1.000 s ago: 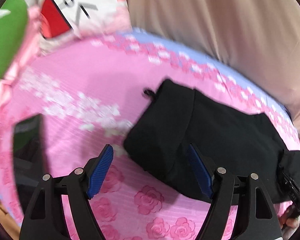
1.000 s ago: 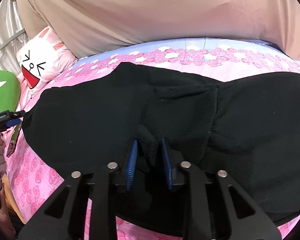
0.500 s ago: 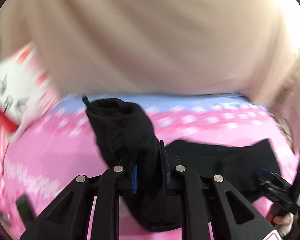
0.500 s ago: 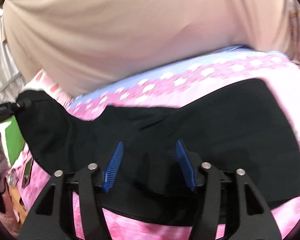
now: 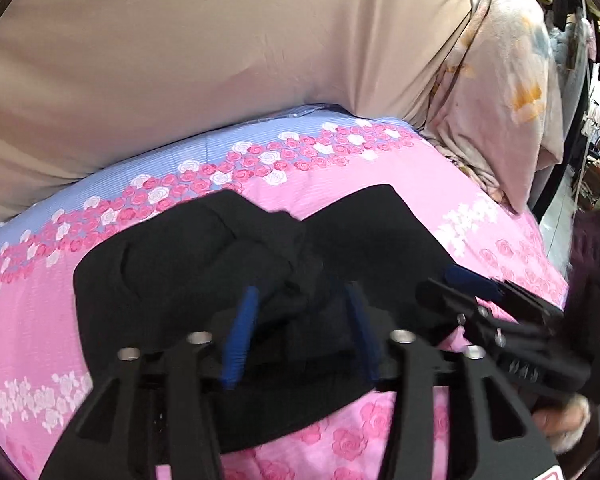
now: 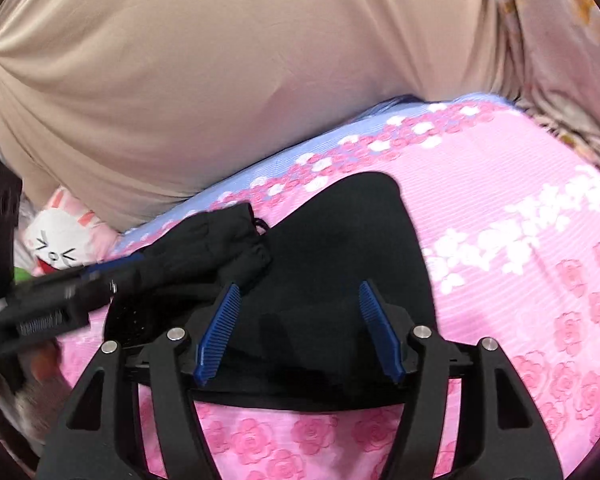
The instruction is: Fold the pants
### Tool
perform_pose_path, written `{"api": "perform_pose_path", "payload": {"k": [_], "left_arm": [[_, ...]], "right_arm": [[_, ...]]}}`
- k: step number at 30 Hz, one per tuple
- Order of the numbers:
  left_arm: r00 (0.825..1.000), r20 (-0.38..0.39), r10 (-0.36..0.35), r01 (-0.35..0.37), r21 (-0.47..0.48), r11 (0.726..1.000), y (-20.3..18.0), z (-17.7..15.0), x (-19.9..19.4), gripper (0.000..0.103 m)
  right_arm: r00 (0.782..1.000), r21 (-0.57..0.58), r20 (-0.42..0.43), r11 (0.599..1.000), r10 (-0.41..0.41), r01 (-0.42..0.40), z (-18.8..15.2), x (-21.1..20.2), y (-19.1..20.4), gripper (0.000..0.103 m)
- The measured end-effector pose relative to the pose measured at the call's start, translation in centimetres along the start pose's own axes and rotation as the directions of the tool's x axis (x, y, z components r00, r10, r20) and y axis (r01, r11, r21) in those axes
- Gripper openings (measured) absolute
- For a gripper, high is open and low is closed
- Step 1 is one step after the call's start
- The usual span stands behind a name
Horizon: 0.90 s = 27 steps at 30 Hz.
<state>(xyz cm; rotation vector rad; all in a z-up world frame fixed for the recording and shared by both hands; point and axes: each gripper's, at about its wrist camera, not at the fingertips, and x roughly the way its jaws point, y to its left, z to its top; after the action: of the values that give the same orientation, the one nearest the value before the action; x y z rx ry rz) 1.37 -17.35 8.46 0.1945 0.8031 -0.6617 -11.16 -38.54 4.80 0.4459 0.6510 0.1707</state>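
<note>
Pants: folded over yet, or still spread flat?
Partly folded. In the right wrist view one end of the black pants lies doubled over the rest, bunched, not flat. Both grippers' fingers stand open.

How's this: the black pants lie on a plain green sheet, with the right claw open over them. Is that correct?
Not quite. The sheet is pink with a rose print, not plain green, as the right wrist view shows. The rest stands: the black pants lie on it, and the right claw is open over them.
</note>
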Motion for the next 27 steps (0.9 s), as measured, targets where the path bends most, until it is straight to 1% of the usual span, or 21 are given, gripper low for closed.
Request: {"api": "perform_pose_path", "payload": {"k": [2, 3, 4, 5, 7, 9, 10, 12, 13, 14, 15, 16, 18, 19, 21, 22, 23, 24, 26, 27], "left_arm": [[0.999, 0.032, 0.011, -0.010, -0.009, 1.000, 1.0, -0.5, -1.6, 0.062], [0.998, 0.050, 0.034, -0.034, -0.016, 0.999, 1.6, -0.7, -2.6, 0.065], [0.996, 0.067, 0.061, -0.059, -0.028, 0.998, 2.3, -0.9, -3.5, 0.069], [0.993, 0.081, 0.089, -0.085, -0.046, 0.995, 3.4, -1.1, -4.4, 0.070], [0.989, 0.079, 0.122, -0.115, -0.089, 0.989, 5.5, -1.9, -5.5, 0.070], [0.989, 0.068, 0.131, -0.122, -0.121, 0.985, 7.0, -2.9, -6.1, 0.070], [0.989, 0.063, 0.136, -0.126, -0.138, 0.982, 7.6, -3.3, -6.3, 0.070], [0.990, 0.050, 0.135, -0.124, -0.169, 0.978, 8.8, -4.4, -6.5, 0.070], [0.990, 0.048, 0.130, -0.119, -0.178, 0.977, 9.1, -4.7, -6.6, 0.070], [0.992, 0.044, 0.122, -0.112, -0.189, 0.976, 9.4, -5.2, -6.7, 0.070], [0.992, 0.042, 0.115, -0.105, -0.195, 0.975, 9.6, -5.5, -6.7, 0.070], [0.993, 0.043, 0.107, -0.096, -0.200, 0.975, 9.8, -5.8, -6.8, 0.070], [0.995, 0.044, 0.084, -0.073, -0.213, 0.974, 10.2, -6.2, -6.9, 0.070], [0.996, 0.045, 0.074, -0.062, -0.222, 0.973, 10.4, -6.3, -7.0, 0.070], [0.997, 0.047, 0.060, -0.048, -0.229, 0.972, 10.6, -6.5, -7.2, 0.070], [0.997, 0.050, 0.050, -0.037, -0.231, 0.972, 10.6, -6.6, -7.4, 0.070], [0.998, 0.050, 0.042, -0.029, -0.231, 0.972, 10.6, -6.7, -7.4, 0.071], [0.998, 0.049, 0.035, -0.023, -0.230, 0.973, 10.5, -6.7, -7.3, 0.071], [0.999, 0.036, 0.016, -0.007, -0.223, 0.975, 10.2, -6.9, -6.6, 0.071], [1.000, 0.029, 0.010, -0.003, -0.220, 0.975, 10.0, -7.0, -6.1, 0.071]], "right_arm": [[0.999, -0.010, -0.016, 0.999, 0.042, -0.043, 0.1, 0.4, 0.9, 0.071], [0.998, -0.015, -0.026, 0.998, 0.061, -0.062, 0.3, 0.8, 1.4, 0.078], [0.996, -0.024, -0.039, 0.997, 0.078, -0.079, 0.7, 1.8, 2.1, 0.080], [0.995, -0.031, -0.052, 0.995, 0.089, -0.091, 1.0, 2.6, 2.7, 0.080], [0.991, -0.040, -0.089, 0.994, 0.102, -0.106, 1.6, 4.8, 3.9, 0.080], [0.984, -0.025, -0.135, 0.993, 0.114, -0.118, 2.0, 7.0, 4.6, 0.082], [0.981, 0.001, -0.168, 0.995, 0.097, -0.098, 2.1, 8.7, 4.8, 0.083], [0.977, 0.034, -0.198, 0.997, 0.074, -0.068, 1.8, 10.5, 4.7, 0.085], [0.976, 0.059, -0.207, 0.996, 0.072, -0.061, 1.6, 11.5, 4.7, 0.080], [0.974, 0.075, -0.211, 0.995, 0.079, -0.064, 1.2, 11.9, 4.8, 0.068], [0.975, 0.083, -0.208, 0.995, 0.073, -0.056, 1.2, 12.2, 5.1, 0.044], [0.978, 0.084, -0.190, 0.994, 0.082, -0.067, 1.5, 11.9, 5.6, 0.021], [0.983, 0.082, -0.125, 0.989, 0.133, -0.123, 2.7, 10.0, 6.5, 0.015], [0.985, 0.064, -0.073, 0.987, 0.155, -0.150, 3.5, 8.1, 7.2, 0.014], [0.988, 0.005, 0.019, 0.988, 0.155, -0.156, 4.5, 4.3, 8.1, 0.014], [0.989, -0.031, 0.065, 0.991, 0.134, -0.132, 4.4, 2.1, 8.3, 0.014], [0.990, -0.060, 0.102, 0.994, 0.093, -0.087, 3.9, 0.4, 8.1, 0.014], [0.990, -0.093, 0.138, 0.996, 0.022, -0.009, 3.1, -1.2, 7.4, 0.014], [0.986, -0.102, 0.139, 0.989, -0.095, 0.109, 1.5, -1.8, 5.3, 0.014], [0.982, -0.083, 0.113, 0.984, -0.148, 0.158, 0.7, -1.4, 3.7, 0.014]]}}
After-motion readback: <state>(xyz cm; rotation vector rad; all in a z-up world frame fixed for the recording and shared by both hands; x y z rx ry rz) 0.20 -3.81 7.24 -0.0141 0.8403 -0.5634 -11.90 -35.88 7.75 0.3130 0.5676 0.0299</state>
